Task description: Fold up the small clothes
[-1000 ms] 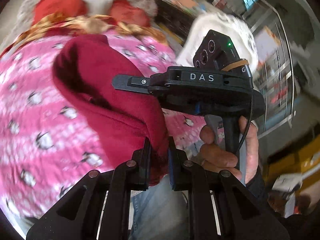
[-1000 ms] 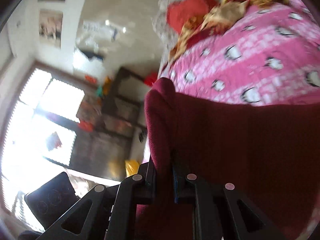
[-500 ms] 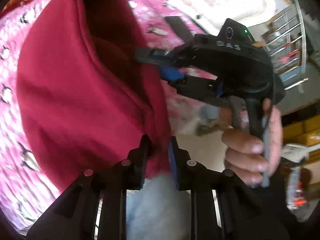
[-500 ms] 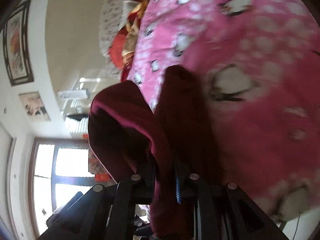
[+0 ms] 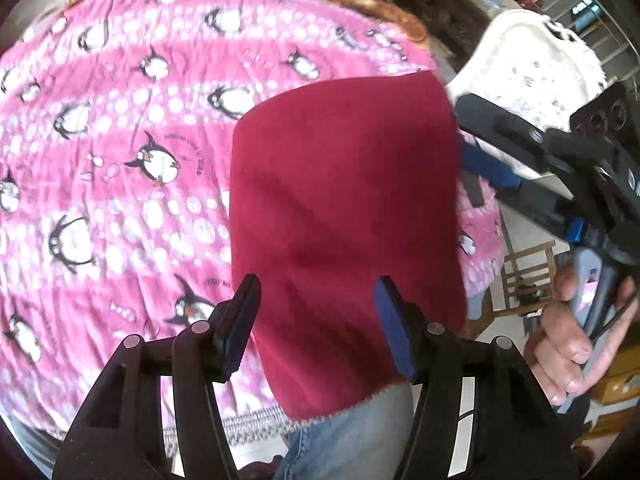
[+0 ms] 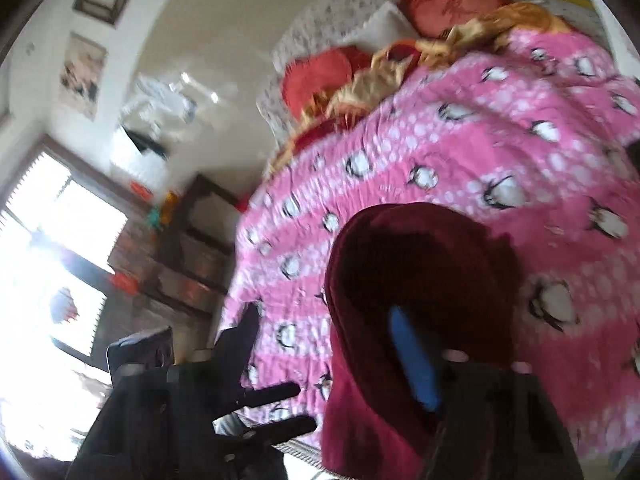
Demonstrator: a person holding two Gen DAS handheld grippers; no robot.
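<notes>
Covering the bed, we see a pink fleece blanket (image 5: pixel 120 184) printed with penguins and white dots; its pile looks soft and slightly quilted. At the far end lie red cushions (image 6: pixel 316 76) and a crumpled gold-and-red fabric (image 6: pixel 384 76). We see no containers holding items in either view.

The task item, a dark red garment (image 5: pixel 344 216) of fuzzy, fleece-like cloth, lies on the blanket near the bed's near edge. In the left wrist view it presents a roughly rectangular folded panel with a rounded upper-left corner and a frayed lower hem that overhangs the bed edge above blue denim (image 5: pixel 352 440).

Our left hand-held gripper (image 5: pixel 316 320) is spread wide, its blue-padded fingers (image 5: pixel 390 324) standing either side of the garment without pinching it.

Our right hand-held gripper (image 5: pixel 476 160) reaches the garment's right edge. In the right wrist view one blue pad (image 6: pixel 412 356) sits inside a rounded fold of the cloth (image 6: pixel 420 264); the other finger is blurred and hidden, so we cannot tell whether it is pinching. A bare hand (image 5: pixel 568 344) holds its handle.

A white ornate chair (image 5: pixel 528 76) stands beside the bed.
</notes>
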